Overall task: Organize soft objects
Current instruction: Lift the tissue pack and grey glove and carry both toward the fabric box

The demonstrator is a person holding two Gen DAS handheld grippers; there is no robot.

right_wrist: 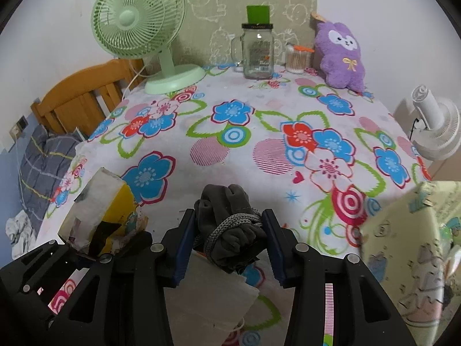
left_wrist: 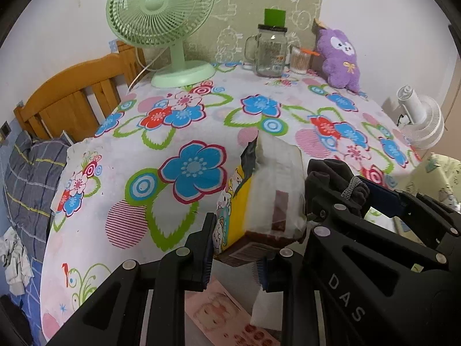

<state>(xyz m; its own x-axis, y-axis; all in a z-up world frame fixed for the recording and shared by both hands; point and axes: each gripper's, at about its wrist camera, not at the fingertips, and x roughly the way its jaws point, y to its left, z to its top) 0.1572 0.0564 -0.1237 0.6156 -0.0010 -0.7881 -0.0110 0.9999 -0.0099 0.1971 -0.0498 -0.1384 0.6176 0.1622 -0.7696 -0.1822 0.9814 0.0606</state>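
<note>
My left gripper (left_wrist: 234, 255) is shut on a yellow and white tissue pack (left_wrist: 265, 193) and holds it above the floral tablecloth (left_wrist: 178, 132). The pack also shows in the right wrist view (right_wrist: 98, 204), at the lower left. My right gripper (right_wrist: 229, 240) is shut on a dark grey cloth bundle (right_wrist: 230, 219) tied with a grey cord. That bundle and the right gripper show in the left wrist view (left_wrist: 337, 184), just right of the tissue pack. A purple plush toy (right_wrist: 341, 54) leans at the table's back right, also in the left wrist view (left_wrist: 340, 57).
A green desk fan (right_wrist: 144, 28) stands at the back left. A glass mug jar (right_wrist: 258, 52) and a cup of cotton swabs (right_wrist: 296, 59) stand at the back middle. A white fan (right_wrist: 435, 127) is off the right edge. A pale printed bag (right_wrist: 412, 248) is at right. A wooden headboard (left_wrist: 72, 95) stands left.
</note>
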